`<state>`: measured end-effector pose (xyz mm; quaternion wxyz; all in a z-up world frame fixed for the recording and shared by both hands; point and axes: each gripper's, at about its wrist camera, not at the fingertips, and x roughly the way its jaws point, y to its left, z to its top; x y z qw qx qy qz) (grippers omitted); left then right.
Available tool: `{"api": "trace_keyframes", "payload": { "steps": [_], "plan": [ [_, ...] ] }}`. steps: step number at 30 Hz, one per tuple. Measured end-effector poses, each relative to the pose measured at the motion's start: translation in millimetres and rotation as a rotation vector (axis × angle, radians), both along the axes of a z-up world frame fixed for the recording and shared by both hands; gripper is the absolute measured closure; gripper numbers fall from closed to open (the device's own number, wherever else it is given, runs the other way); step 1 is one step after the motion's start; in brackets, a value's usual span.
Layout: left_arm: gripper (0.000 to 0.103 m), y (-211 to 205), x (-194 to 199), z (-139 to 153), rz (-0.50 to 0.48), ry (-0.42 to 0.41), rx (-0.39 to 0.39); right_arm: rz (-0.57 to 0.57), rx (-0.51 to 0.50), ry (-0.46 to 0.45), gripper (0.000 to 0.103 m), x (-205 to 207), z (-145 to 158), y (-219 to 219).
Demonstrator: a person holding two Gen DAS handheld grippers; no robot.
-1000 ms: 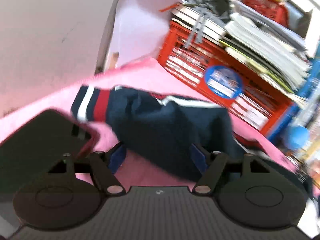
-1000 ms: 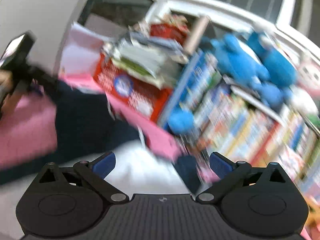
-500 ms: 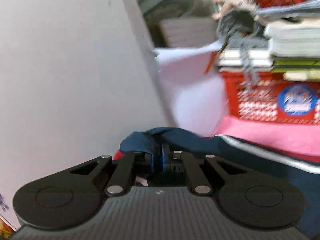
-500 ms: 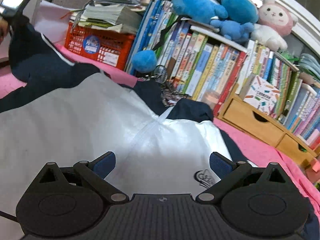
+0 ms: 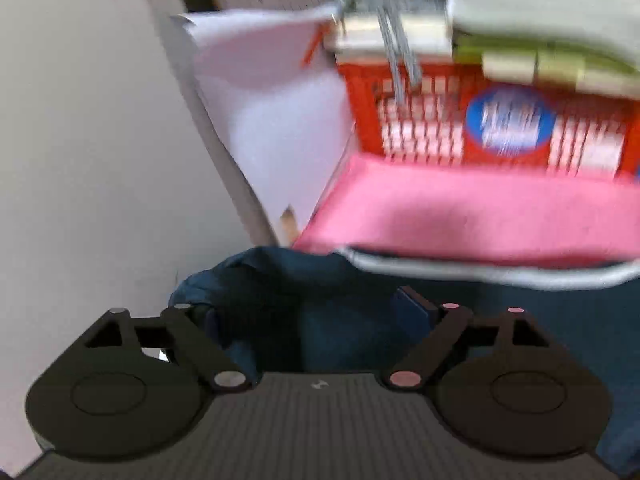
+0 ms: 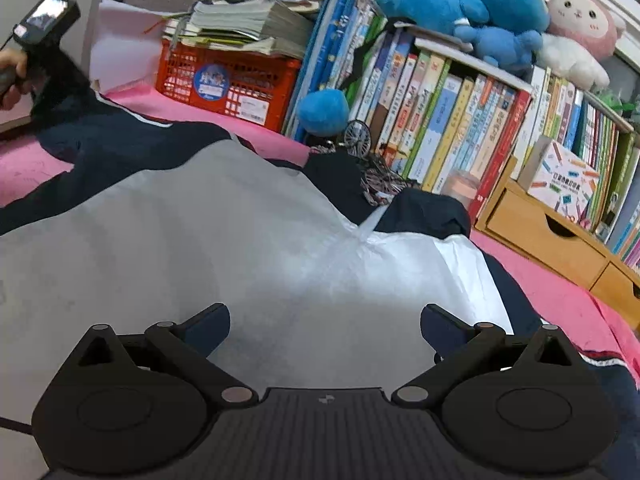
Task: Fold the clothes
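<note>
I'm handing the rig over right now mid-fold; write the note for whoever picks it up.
Left gripper: jaws open, navy sleeve fabric bunched loosely between them, not clamped.
Right gripper: open, empty, hovering over the white body panel.
The navy-and-white jacket lies spread on the pink cloth surface, one sleeve reaching toward the red plastic crate.
Done: garment laid out. No finished fold is visible.
Left: probably bring the sleeves in over the white panel, then fold the body.
</note>
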<state>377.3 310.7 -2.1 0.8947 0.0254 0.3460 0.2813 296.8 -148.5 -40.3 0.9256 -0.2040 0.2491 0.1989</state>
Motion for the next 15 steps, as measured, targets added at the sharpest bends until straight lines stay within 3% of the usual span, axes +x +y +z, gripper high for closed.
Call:
{"api": "trace_keyframes", "payload": {
  "steps": [4,6,8,11,15],
  "plan": [
    [0.01,6,-17,16,0.101,-0.049,-0.105,-0.038,0.051,-0.03,0.0,-8,9,-15],
    [0.005,9,-28,19,0.171,-0.051,-0.178,-0.12,0.108,-0.039,0.0,-13,14,-43],
    [0.006,5,-41,14,0.171,-0.092,-0.248,-0.201,0.165,-0.049,0.0,-18,19,-70],
    [0.006,-26,-70,14,0.111,-0.157,-0.162,-0.34,0.238,-0.064,0.0,-27,23,-115],
    [0.002,-47,-69,16,0.063,-0.116,-0.145,-0.542,0.253,-0.074,0.0,-33,19,-183]
  ]
}}
